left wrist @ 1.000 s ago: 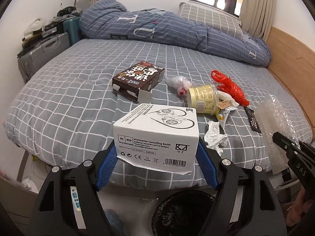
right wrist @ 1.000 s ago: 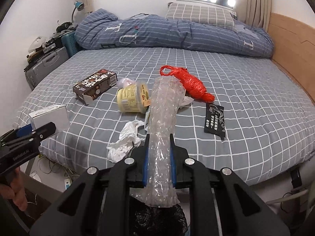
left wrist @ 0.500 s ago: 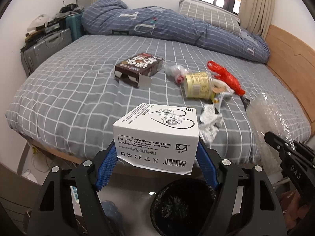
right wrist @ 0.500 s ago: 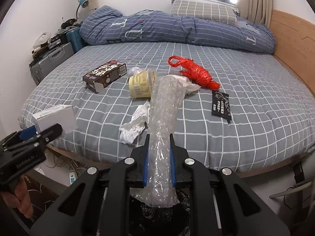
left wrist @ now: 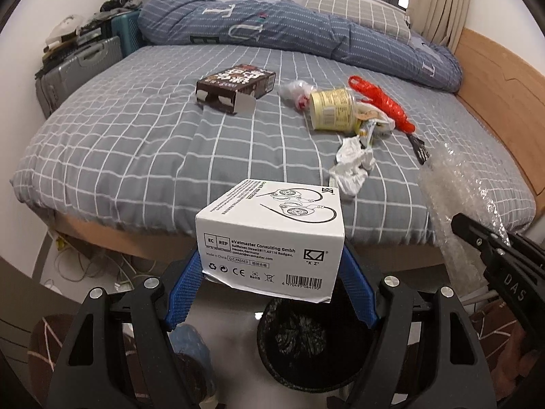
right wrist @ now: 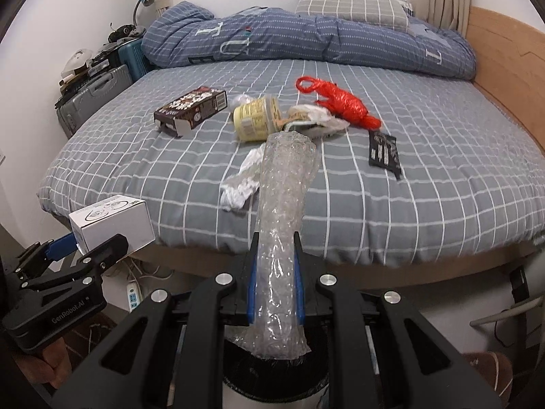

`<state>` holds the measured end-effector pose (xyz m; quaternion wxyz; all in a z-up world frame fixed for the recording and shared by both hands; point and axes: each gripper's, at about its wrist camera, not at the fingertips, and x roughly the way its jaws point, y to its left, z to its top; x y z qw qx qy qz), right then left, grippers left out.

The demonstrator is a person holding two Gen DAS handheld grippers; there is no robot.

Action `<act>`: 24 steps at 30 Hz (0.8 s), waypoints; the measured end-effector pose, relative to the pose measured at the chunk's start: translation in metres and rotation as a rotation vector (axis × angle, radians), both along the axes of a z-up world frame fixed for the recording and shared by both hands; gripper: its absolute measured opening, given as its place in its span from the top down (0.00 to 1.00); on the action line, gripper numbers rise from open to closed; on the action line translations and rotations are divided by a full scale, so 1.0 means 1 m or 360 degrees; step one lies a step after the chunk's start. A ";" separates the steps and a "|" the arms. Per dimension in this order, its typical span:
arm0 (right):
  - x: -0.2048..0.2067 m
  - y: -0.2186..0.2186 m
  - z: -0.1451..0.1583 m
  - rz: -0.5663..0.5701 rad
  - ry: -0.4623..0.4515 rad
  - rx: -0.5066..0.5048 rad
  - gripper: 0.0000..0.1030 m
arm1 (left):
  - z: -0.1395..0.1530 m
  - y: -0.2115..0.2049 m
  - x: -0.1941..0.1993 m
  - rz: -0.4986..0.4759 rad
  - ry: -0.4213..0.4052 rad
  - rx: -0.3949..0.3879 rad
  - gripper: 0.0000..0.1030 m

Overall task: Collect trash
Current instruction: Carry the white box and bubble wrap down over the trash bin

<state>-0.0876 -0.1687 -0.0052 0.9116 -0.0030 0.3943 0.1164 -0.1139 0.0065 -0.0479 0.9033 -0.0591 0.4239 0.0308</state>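
Trash-strewn checked bed (left wrist: 136, 143), bedroom

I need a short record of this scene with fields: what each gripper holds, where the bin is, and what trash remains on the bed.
left gripper: shut on white box
right gripper: shut on bubble wrap
bin: on the floor, below both grippers
left on bed: brown carton, yellow tub, red bag, crumpled paper, black packet

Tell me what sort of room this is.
A bedroom, it seems: a large bed with a grey checked sheet, a rumpled blue duvet and a pillow at its far end, and suitcases stacked against the wall.
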 end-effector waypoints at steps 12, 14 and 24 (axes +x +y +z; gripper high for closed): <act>-0.025 0.005 -0.025 0.0012 0.0084 -0.0080 0.85 | -0.020 0.010 -0.024 0.0018 0.0083 0.0017 0.29; -0.024 0.006 -0.034 0.0017 0.0113 -0.0088 0.85 | -0.029 0.011 -0.022 0.0025 0.0111 0.0017 0.29; -0.008 0.008 -0.095 0.0037 0.0308 -0.0116 0.85 | -0.081 0.008 -0.005 0.0005 0.0257 0.0029 0.29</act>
